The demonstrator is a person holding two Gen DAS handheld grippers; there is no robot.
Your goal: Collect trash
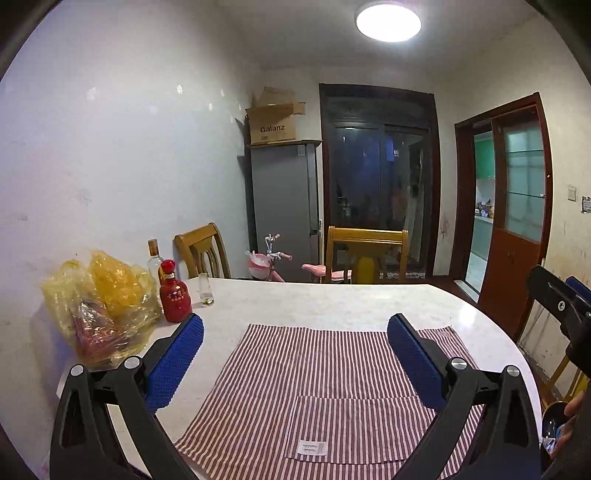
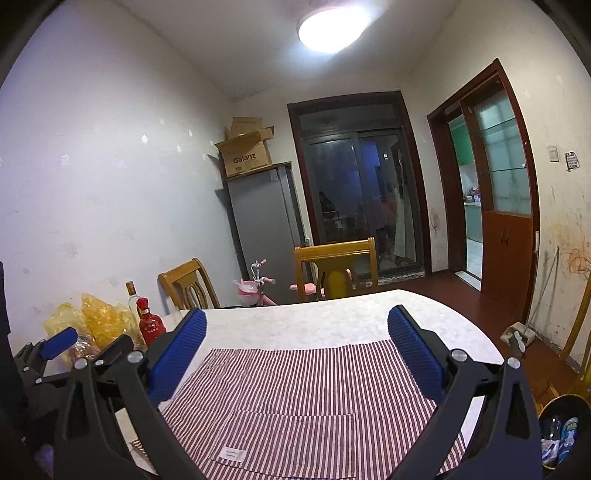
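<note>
Left gripper (image 1: 295,365) and right gripper (image 2: 297,363) both spread wide, grasping nothing, above a striped cloth (image 1: 332,387) on the counter (image 1: 332,299). Beyond, at the counter's left edge by the wall: yellow plastic bag (image 1: 99,306), red bottle (image 1: 175,293), clear bottle (image 1: 154,258), small glass (image 1: 205,290).

Dim room; one ceiling lamp (image 1: 388,21) glared white. Fisheye bent edges, black corners; right view slightly soft.
</note>
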